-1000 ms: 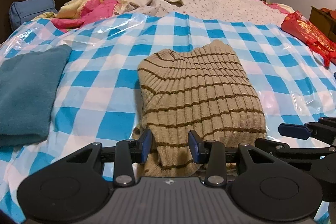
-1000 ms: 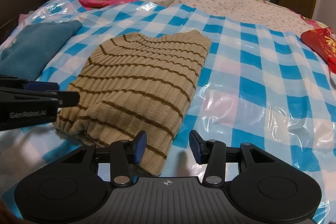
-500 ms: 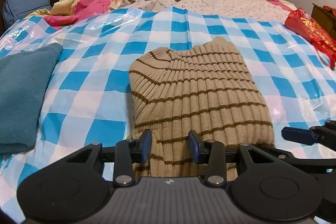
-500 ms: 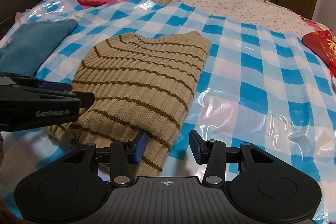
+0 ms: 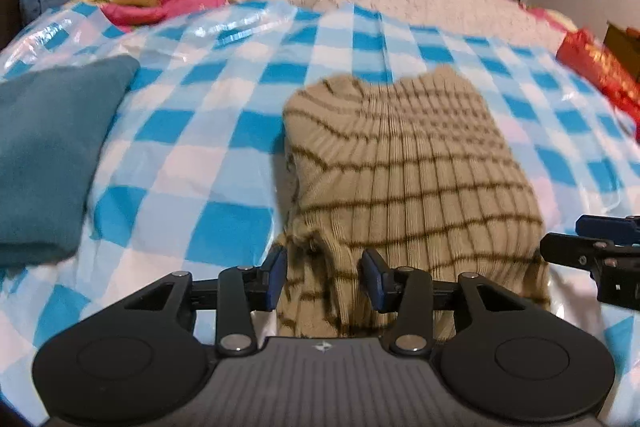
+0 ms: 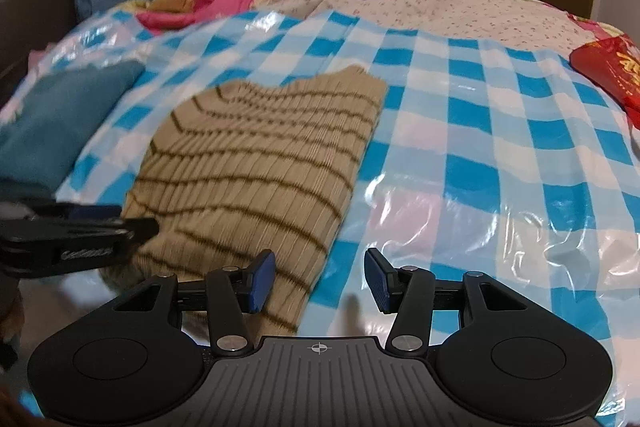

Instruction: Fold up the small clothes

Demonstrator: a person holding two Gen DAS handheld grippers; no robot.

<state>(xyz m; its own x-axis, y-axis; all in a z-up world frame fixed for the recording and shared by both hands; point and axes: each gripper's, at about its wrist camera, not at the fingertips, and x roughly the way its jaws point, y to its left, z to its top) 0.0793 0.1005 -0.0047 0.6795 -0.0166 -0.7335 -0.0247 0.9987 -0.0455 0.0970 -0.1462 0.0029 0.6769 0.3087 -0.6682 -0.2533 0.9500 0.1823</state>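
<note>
A folded tan ribbed sweater (image 5: 408, 183) with brown stripes lies on the checkered sheet (image 5: 224, 115).

I see a tan ribbed sweater (image 5: 416, 179) with thin dark-brown stripes, on a blue-and-white checked sheet (image 5: 224, 131); a plain teal folded cloth (image 5: 48, 147); a red bag (image 6: 612, 71) with gold print; black grippers carrying blue pads (image 6: 262, 279)

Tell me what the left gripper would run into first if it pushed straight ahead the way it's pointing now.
Most likely the striped sweater. The left gripper has its opening jaws astride the sweater's bunched near edge, so the knit lies directly ahead, with the checkered sheet beneath it. Depth is hard to judge through the blurred fisheye view.
</note>
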